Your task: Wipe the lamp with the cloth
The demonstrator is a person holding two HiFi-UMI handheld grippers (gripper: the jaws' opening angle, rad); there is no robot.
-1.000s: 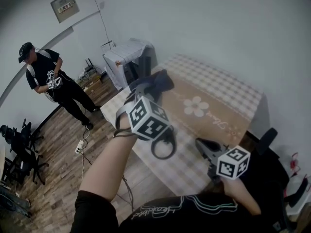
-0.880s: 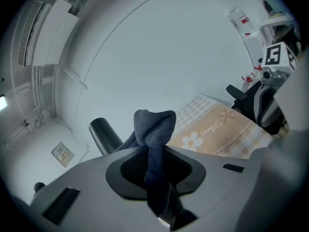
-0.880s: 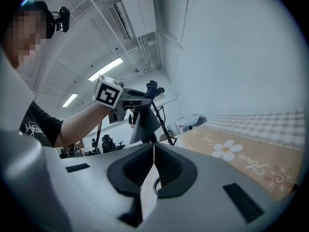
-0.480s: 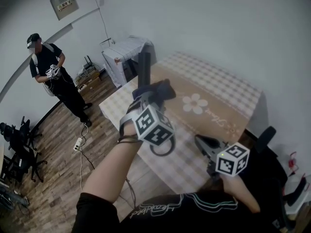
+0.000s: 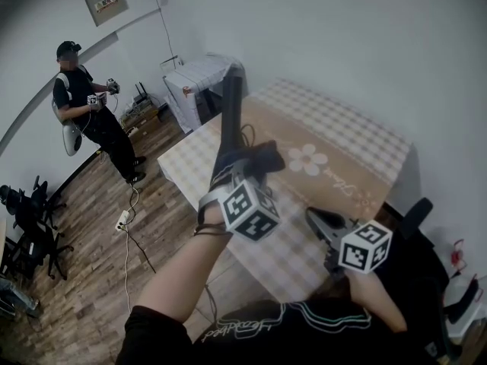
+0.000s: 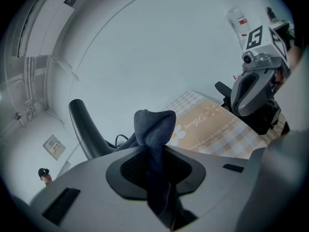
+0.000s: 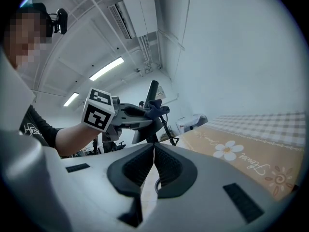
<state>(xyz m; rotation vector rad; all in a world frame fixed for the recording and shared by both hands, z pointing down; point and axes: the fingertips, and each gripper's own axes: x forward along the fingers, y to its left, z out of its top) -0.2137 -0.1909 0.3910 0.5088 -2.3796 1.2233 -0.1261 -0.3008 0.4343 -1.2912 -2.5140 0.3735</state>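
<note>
The lamp [image 5: 230,109] is a dark, slim arm that stands upright on the table [image 5: 365,139]. My left gripper [image 5: 245,164] is shut on a dark blue cloth [image 5: 257,157] and holds it right against the lower part of the arm. In the left gripper view the cloth [image 6: 155,127] bunches up out of the shut jaws, with the lamp's curved arm [image 6: 83,127] just left of it. My right gripper [image 5: 315,222] hangs near the table's front edge, jaws shut with nothing between them. The right gripper view shows the left gripper [image 7: 126,114], the cloth [image 7: 154,106] and the lamp [image 7: 152,89] ahead.
The table wears a checked cover with a beige runner and a flower print [image 5: 307,159]. A white cabinet [image 5: 194,90] stands behind the table's far corner. A person [image 5: 87,116] with grippers stands on the wooden floor at left. Office chairs [image 5: 30,226] and a floor cable are further left.
My left gripper has carried the cloth right and forward onto the lamp's arm. The right gripper has barely moved. The person in the background has shifted.
</note>
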